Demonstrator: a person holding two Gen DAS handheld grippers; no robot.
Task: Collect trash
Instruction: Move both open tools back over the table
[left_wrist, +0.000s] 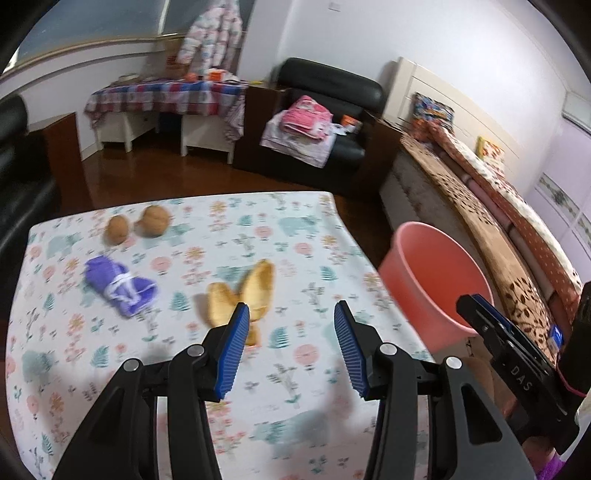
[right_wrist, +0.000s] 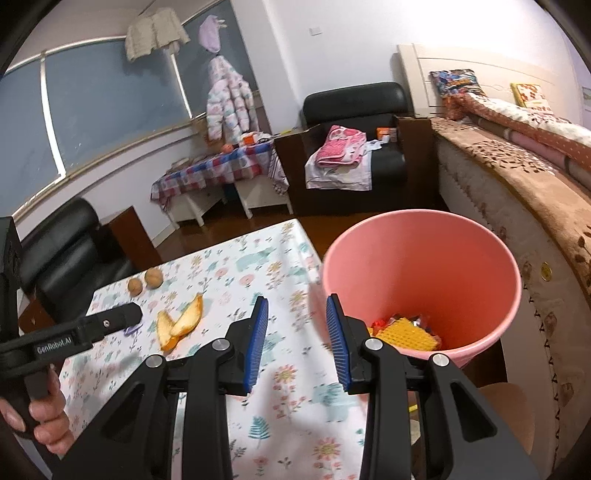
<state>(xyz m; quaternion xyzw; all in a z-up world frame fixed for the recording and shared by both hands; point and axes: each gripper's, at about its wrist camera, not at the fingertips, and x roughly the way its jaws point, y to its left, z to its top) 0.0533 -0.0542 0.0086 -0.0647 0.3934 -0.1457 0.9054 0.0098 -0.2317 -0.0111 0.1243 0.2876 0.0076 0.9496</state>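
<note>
Right now both grippers hang over the desk (left_wrist: 303, 229) with its flowery cloth, and neither one holds anything. The left gripper (left_wrist: 291, 321) has its jaws wide apart, and the right gripper (right_wrist: 297, 317) has its jaws apart too, with only the cloth showing between them. The trash that is left sits on the desk: a yellow peel (left_wrist: 243, 291) lies just ahead of the left gripper, a crumpled purple wrapper (left_wrist: 120, 288) lies to its left, and two brown walnuts (left_wrist: 136, 225) sit side by side near the far edge. The pink bin (right_wrist: 421, 273) stands off the right side of the desk, and it already has some yellow and red scraps (right_wrist: 406, 332) at the bottom. I think the next good step is to pick up the peel, since it is closest. To do that well, the left gripper should come down with one jaw on each side of the peel, close gently, and lift it clear before swinging over to the bin. The peel is floppy and flat, so it could slip out. The right gripper sits between the peel and the bin, so it may get in the way. A bed (right_wrist: 517, 177), a black chair (right_wrist: 354, 110) with clothes, and a small checked table (right_wrist: 221, 170) are farther back.
</note>
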